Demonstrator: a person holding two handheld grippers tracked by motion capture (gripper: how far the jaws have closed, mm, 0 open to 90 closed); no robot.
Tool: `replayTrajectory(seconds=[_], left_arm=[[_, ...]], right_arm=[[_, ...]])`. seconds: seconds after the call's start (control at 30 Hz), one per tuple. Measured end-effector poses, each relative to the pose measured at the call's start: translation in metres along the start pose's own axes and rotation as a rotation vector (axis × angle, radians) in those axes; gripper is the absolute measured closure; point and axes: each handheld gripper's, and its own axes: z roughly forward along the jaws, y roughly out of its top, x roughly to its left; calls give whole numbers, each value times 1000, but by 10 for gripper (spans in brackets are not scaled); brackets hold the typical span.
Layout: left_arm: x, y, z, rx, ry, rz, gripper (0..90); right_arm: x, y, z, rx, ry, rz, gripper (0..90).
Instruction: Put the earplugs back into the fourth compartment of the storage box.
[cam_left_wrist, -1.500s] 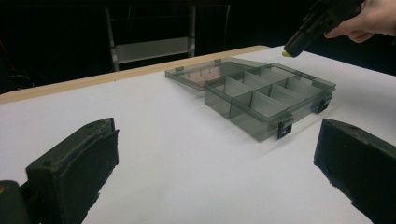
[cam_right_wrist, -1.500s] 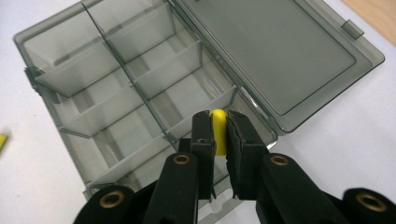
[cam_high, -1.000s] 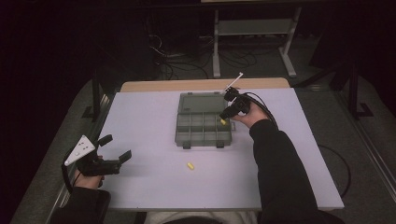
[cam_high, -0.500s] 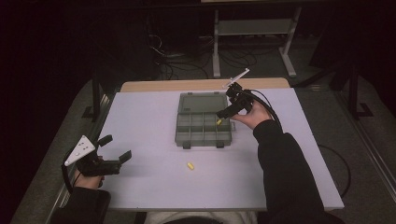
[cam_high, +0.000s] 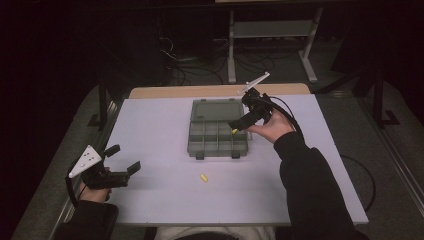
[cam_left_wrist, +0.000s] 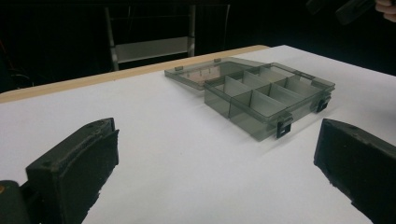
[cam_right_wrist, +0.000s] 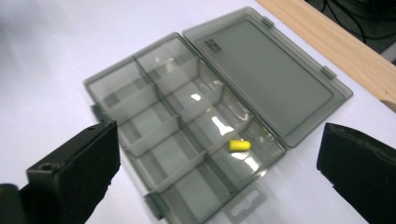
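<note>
While our left gripper (cam_high: 125, 161) waits nearest us with matte black jaws spread wide and empty, a small yellow cylinder (cam_high: 203, 178) lies loose on the smooth white table (cam_high: 165, 210). Farther out, our right gripper (cam_high: 240, 125), jaws parted, hovers over the smoky translucent organizer box (cam_right_wrist: 187, 121), another yellow piece (cam_right_wrist: 239, 145) inside a far-row compartment, lid flat behind.

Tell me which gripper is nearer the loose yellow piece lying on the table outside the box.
Left. The left gripper sits off to the yellow piece's left; the right gripper hovers farther off, over the box.
</note>
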Motion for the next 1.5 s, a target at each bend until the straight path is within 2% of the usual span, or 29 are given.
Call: replayTrajectory(seconds=[0.3,0.5,0.9,1.2,1.5], left_arm=[[0,0,-1,-2,3,-1,0],[0,0,-1,-2,3,-1,0],[0,0,-1,-4,1,-2,0],[0,0,-1,-3,1,-2,0],[0,0,-1,-4,0,-3,0]], right_arm=[[31,2,-9,-3,17,-65,0],[44,2,-7,-3,38,-97,0],[75,-3,16,21,112,-155,0],[98,-3,26,40,135,-217,0],[117,-8,39,62,173,-249,0]])
